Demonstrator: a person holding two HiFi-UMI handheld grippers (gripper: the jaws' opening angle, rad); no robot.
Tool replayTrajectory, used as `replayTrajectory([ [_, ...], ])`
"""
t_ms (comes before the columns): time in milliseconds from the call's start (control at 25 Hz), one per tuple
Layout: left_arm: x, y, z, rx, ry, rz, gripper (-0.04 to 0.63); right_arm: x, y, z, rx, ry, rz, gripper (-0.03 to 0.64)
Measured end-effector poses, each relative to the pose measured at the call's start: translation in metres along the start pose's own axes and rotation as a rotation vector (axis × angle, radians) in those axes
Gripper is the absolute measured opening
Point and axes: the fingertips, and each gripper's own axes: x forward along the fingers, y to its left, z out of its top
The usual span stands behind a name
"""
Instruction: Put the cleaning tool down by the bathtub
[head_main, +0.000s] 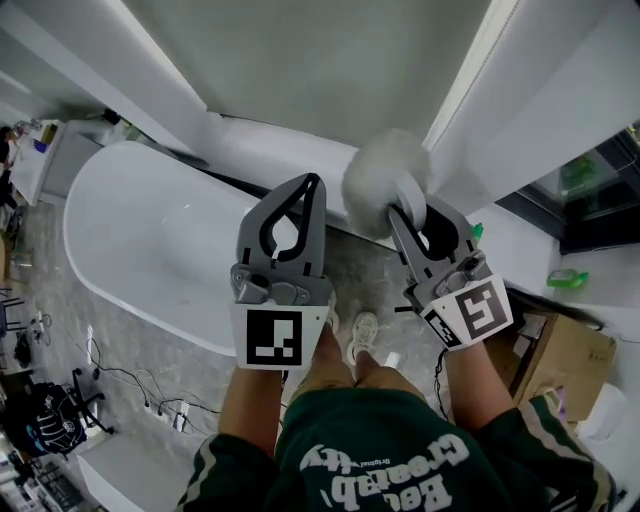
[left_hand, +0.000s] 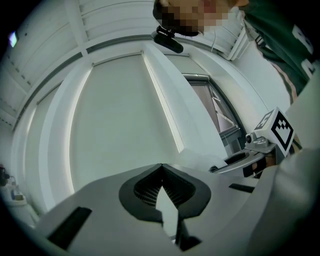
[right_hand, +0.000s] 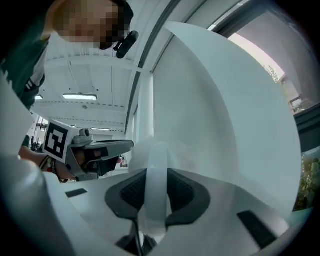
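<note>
Cleaning tool (head_main: 380, 180): our right hand-held gripper (head_main: 405, 212) clamps its handle, fluffy head forward, right of the bathtub (head_main: 130, 230) (our left hand-held gripper (head_main: 313, 185), closed empty, hangs nearer it).

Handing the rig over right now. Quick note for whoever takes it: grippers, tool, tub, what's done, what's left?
Left gripper: fingers shut, nothing between them.
Right gripper: shut on the white handle of the cleaning tool, with the fluffy head out in front.
Bathtub: white, down and to the left of both grippers.
Done: the tool is in hand, up in the air.
Left: lower it to the floor beside the Bathtub, open the fingers and back off.
</note>
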Motion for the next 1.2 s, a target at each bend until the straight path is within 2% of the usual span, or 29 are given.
replayTrajectory([
  [240,0.017,0.028,-0.037,0.0,-0.034,0.004,0.008,0.048,-0.007,-0.031,-0.028,0.055,-0.001,0.095],
  [480,0.036,0.06,-0.078,-0.059,-0.036,0.02,0.008,0.102,-0.012,-0.062,-0.056,0.102,0.021,0.095],
  [840,0.057,0.107,-0.152,-0.095,-0.005,0.02,0.008,0.178,-0.01,-0.123,-0.105,0.218,0.062,0.095],
  [1200,0.061,0.132,-0.206,-0.154,0.016,0.042,0.008,0.215,-0.007,-0.186,-0.13,0.368,0.093,0.095],
])
